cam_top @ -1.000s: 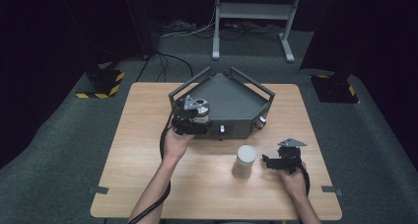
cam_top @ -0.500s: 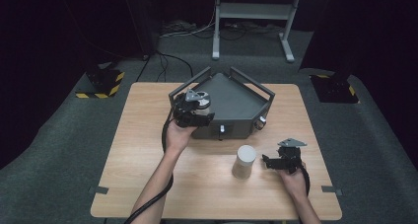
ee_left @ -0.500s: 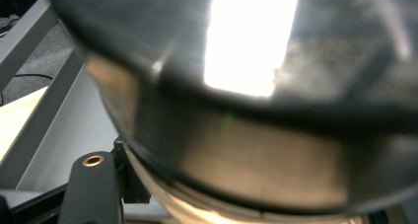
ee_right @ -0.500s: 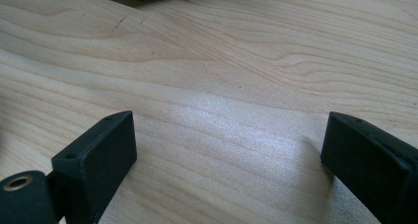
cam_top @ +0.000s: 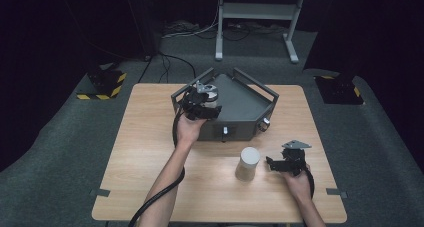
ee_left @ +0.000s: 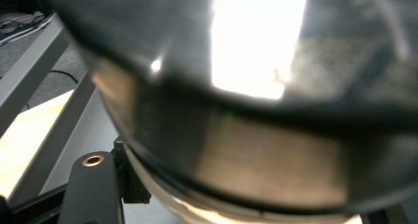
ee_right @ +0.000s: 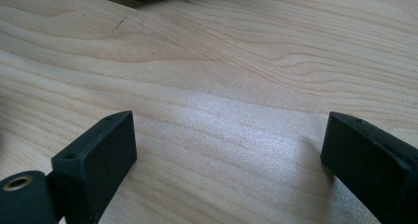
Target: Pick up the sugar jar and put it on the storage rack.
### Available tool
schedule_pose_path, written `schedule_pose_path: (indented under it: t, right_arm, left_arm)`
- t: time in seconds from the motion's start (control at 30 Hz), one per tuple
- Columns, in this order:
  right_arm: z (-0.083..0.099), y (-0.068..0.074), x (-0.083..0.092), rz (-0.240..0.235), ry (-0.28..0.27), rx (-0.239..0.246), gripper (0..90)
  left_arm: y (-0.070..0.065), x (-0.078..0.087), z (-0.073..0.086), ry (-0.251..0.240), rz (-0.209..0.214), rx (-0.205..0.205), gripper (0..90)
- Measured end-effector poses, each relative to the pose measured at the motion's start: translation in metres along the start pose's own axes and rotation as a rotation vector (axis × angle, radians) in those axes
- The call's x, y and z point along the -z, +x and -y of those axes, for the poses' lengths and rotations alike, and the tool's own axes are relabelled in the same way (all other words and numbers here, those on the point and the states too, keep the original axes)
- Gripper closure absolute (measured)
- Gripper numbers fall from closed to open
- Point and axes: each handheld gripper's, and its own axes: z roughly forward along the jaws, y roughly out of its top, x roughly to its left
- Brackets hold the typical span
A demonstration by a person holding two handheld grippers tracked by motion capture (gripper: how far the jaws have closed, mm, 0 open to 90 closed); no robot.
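Currently the left gripper [cam_top: 202, 101] is clamping a round glass jar [cam_top: 210, 94] between its jaws, holding it over the left corner of the grey metal tray [cam_top: 245, 107] at the far side of the wooden table [cam_top: 145, 152]. In the left gripper view the jar [ee_left: 256, 110] is sitting blurred right against the lens. The right gripper [cam_top: 277, 164] is resting low over the table near the front right, jaws standing wide apart with nothing between them, just beside the white cylinder [cam_top: 247, 163].

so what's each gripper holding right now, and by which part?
Left gripper is shut on a round container, gripped by its side, over the grey tray. Right gripper is open, holding nothing.
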Motion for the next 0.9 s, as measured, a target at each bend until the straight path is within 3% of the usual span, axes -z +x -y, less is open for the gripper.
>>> schedule_pose_path:
  t: [0.33, 0.7, 0.9]
  right_arm:
    - [0.000, 0.000, 0.000, -0.001, 0.000, 0.000, 6.4]
    - [0.000, 0.001, 0.000, 0.002, 0.002, 0.006, 6.3]
    - [-0.001, 0.001, 0.000, 0.003, 0.003, 0.007, 6.3]
  left_arm:
    - [0.000, -0.015, 0.001, 0.007, -0.037, 0.040, 31.4]
    - [0.000, -0.021, 0.009, 0.008, -0.044, 0.045, 31.4]
    - [-0.003, -0.022, 0.008, 0.013, -0.046, 0.027, 31.4]
